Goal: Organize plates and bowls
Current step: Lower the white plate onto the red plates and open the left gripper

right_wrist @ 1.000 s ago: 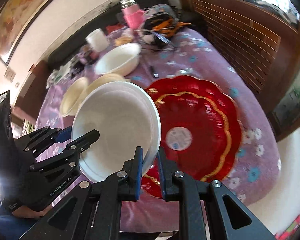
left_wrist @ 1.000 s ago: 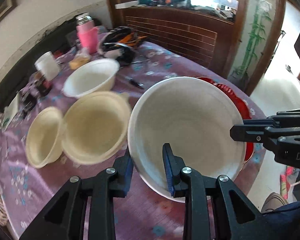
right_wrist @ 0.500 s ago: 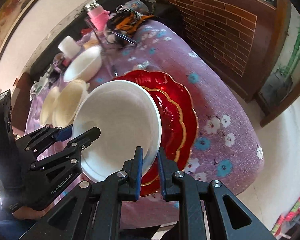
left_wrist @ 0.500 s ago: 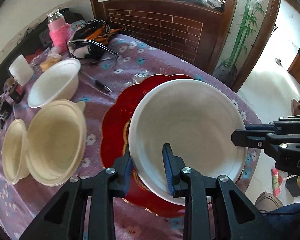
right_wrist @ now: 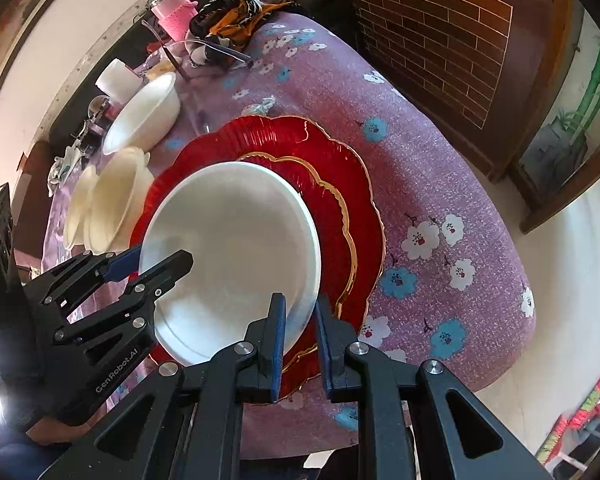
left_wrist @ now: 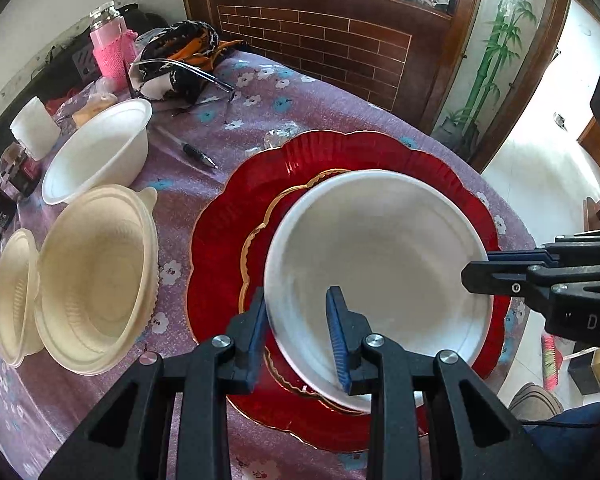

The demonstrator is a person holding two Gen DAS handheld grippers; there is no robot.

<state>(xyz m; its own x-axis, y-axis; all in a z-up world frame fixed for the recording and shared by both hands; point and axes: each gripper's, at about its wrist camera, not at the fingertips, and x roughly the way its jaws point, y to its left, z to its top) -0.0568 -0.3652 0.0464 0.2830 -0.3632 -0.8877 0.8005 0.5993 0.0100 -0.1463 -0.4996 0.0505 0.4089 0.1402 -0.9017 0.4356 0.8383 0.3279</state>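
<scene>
A large white bowl [left_wrist: 380, 256] is held over the red scalloped plate [left_wrist: 236, 216] with a gold inner rim. My left gripper [left_wrist: 296, 328] is shut on the bowl's near rim. My right gripper [right_wrist: 298, 336] is shut on the opposite rim of the white bowl [right_wrist: 228, 248], above the red plate [right_wrist: 340, 168]. Whether the bowl touches the plate I cannot tell. Each gripper shows in the other's view.
Two nested cream bowls [left_wrist: 96, 276] and a smaller white bowl [left_wrist: 100, 152] stand left on the purple floral tablecloth [left_wrist: 260, 92]. A pen [left_wrist: 198, 155], a pink bottle [left_wrist: 112, 56], a white cup [left_wrist: 34, 128] and a dark bag [left_wrist: 180, 52] lie behind. The table edge [right_wrist: 520, 280] is at the right.
Both grippers have carried the white bowl to the right, from beside the cream bowls to over the red plate, and lower toward it.
</scene>
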